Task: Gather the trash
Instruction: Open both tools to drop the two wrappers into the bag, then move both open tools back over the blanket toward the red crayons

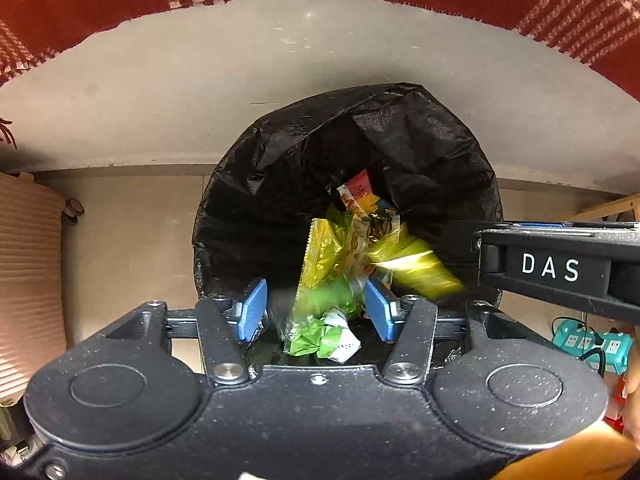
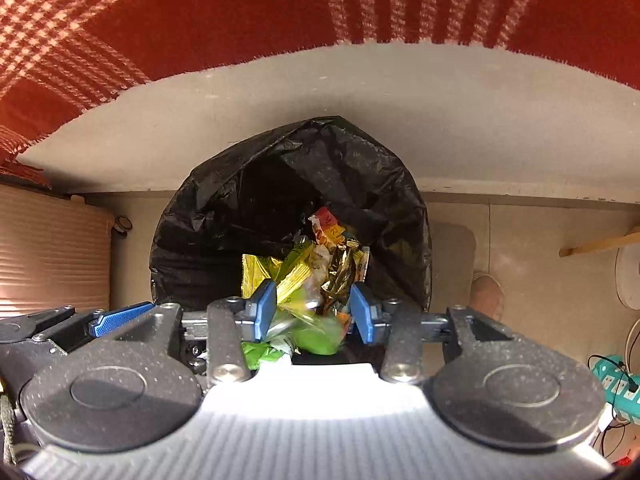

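Observation:
A bin lined with a black bag (image 1: 420,140) stands open below both grippers. Snack wrappers lie in it, among them a yellow one (image 1: 320,256) and a red-orange one (image 1: 358,184). My left gripper (image 1: 316,310) points down over the bin mouth. Its blue pads stand apart, and a blurred green wrapper (image 1: 320,336) hangs loose between them. My right gripper (image 2: 313,314) is over the same black bag (image 2: 360,168), with its pads apart too. A blurred green wrapper (image 2: 316,338) and gold foil (image 2: 340,276) show between the pads. Each gripper's body shows at the edge of the other's view.
A red checked cloth (image 1: 80,0) covers a grey ledge (image 1: 280,60) beyond the bin. A pink ribbed container (image 1: 28,260) stands at the left. On the floor to the right lie a teal power strip (image 1: 592,344) with cables and a shoe (image 2: 486,292).

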Motion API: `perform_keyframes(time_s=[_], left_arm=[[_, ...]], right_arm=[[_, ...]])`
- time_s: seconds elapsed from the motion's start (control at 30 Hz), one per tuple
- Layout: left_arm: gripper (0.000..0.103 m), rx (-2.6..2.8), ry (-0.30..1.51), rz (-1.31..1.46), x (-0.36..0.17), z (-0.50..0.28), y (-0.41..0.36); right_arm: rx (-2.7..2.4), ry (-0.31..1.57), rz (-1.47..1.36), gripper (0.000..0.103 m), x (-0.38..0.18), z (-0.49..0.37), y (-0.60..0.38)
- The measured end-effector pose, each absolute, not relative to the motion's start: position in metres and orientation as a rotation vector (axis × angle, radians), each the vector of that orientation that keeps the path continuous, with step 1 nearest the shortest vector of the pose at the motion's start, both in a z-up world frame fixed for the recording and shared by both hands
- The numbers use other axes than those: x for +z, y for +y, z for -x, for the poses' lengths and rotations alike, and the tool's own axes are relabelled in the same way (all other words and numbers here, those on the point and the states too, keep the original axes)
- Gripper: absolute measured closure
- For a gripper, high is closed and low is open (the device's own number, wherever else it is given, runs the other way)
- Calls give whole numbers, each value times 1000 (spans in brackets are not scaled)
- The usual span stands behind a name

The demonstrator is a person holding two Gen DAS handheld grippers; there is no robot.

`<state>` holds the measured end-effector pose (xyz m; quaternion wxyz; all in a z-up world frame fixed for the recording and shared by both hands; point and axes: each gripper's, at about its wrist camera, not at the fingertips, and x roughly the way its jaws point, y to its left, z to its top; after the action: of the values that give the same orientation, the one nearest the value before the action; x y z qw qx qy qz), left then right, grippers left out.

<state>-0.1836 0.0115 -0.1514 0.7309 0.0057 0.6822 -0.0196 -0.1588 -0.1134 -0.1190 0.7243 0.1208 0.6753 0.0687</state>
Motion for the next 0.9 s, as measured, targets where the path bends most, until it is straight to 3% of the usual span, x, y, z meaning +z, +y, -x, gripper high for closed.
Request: perform_keyframes(time_s=[0.53, 0.9], left_arm=[[44, -50, 1467, 19, -139, 176, 12], [43, -77, 1282, 23, -64, 186, 21]], right_arm=[[180, 1475, -249, 38, -112, 150, -111], [266, 1341, -226, 36, -48, 154, -123]])
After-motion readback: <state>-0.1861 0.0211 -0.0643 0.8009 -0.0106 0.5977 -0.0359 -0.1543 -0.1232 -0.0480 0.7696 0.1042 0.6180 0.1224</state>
